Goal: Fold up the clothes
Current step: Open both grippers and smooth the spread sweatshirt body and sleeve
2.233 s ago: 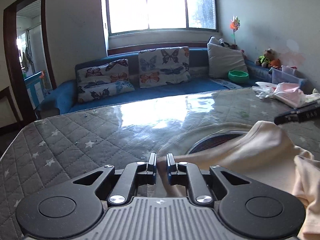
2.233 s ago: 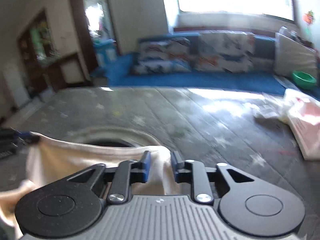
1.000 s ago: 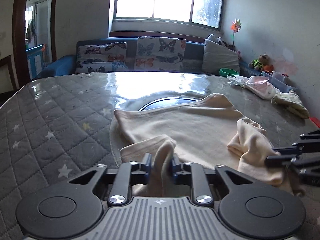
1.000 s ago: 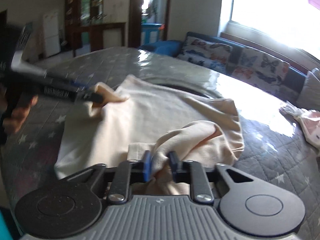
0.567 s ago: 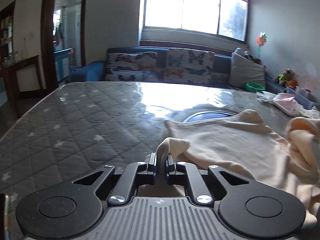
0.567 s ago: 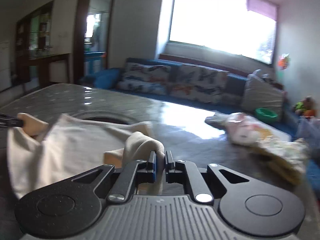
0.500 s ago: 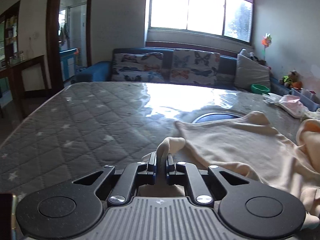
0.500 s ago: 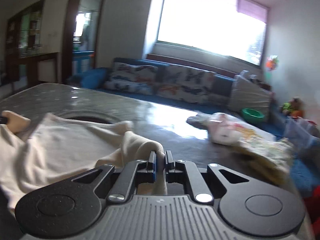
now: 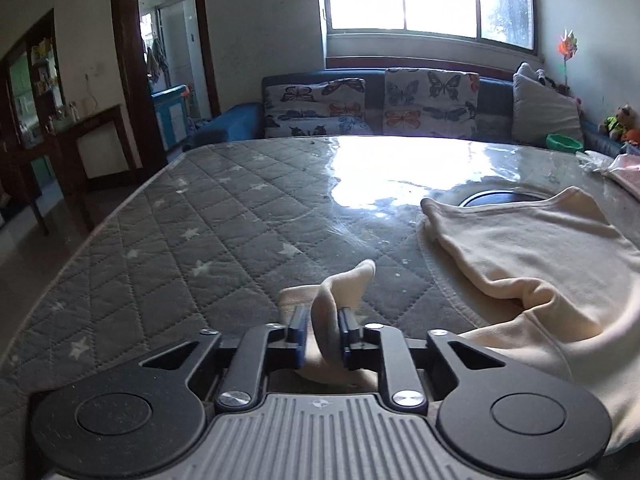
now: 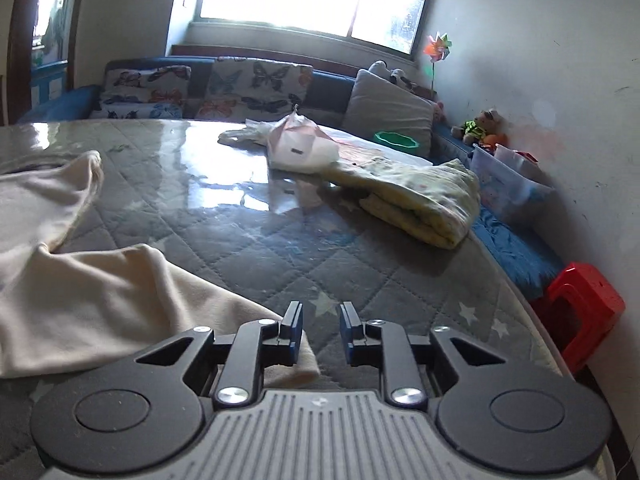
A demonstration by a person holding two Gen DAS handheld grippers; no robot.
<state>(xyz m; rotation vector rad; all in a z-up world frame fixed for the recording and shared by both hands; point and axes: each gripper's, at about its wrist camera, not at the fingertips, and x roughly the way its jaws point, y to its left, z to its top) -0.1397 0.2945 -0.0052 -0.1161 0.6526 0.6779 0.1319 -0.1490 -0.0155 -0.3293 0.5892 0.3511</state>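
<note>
— Look at the left gripper (image 9: pixel 322 334): its fingers (image 9: pixel 298 330) have just been opening, and the cuff of the cream long-sleeved cotton top (image 9: pixel 532 248) stands loosely in the gap, seemingly no longer pinched.

— And the right gripper (image 10: pixel 320 330)?

— Also just opening; fingers spread, nothing between them. The other sleeve lies flat below and left of them. A second ago both were clamped on bunched sleeve ends.

— So the sleeves are laid out?

— I'd say so. The top sprawls across the grey quilted star-print bench (image 9: pixel 192 240), sleeves drawn out to either side. That looks like spreading done, folding proper yet to start.

— And the stuff behind?

— A pale yellow folded cloth (image 10: pixel 420 204) and a pink-and-white bundle (image 10: pixel 300 146), well apart from the top.
</note>
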